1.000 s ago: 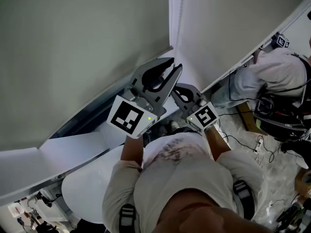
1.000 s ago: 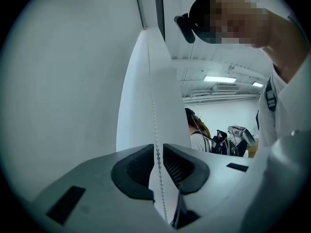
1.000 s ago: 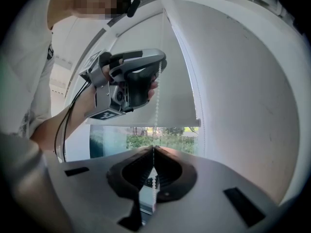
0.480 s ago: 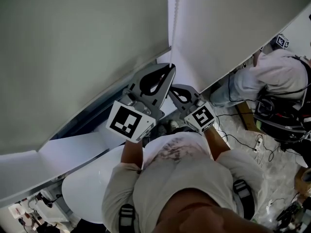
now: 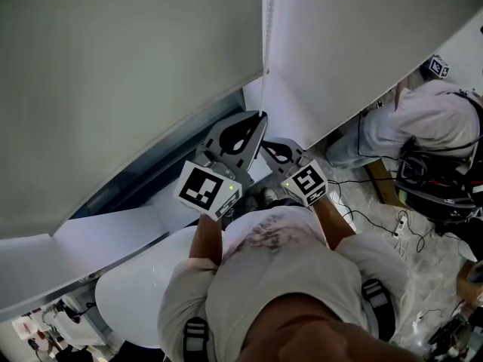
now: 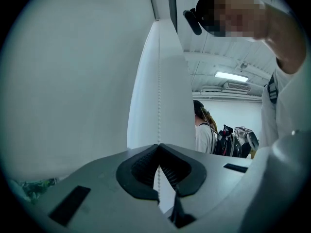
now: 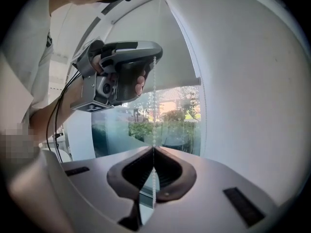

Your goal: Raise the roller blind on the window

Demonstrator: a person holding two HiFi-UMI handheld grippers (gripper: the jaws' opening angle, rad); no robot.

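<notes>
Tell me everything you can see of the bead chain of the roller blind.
The bead chain is a thin string of small white beads, plastic by its look. It hangs straight and upright before the window glass. The left gripper is shut on it higher up, the right gripper lower down; it runs on below the right jaws.

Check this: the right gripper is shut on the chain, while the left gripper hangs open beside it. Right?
No. The left gripper is shut on the chain too, as the left gripper view shows; the right gripper is shut on it.
</notes>
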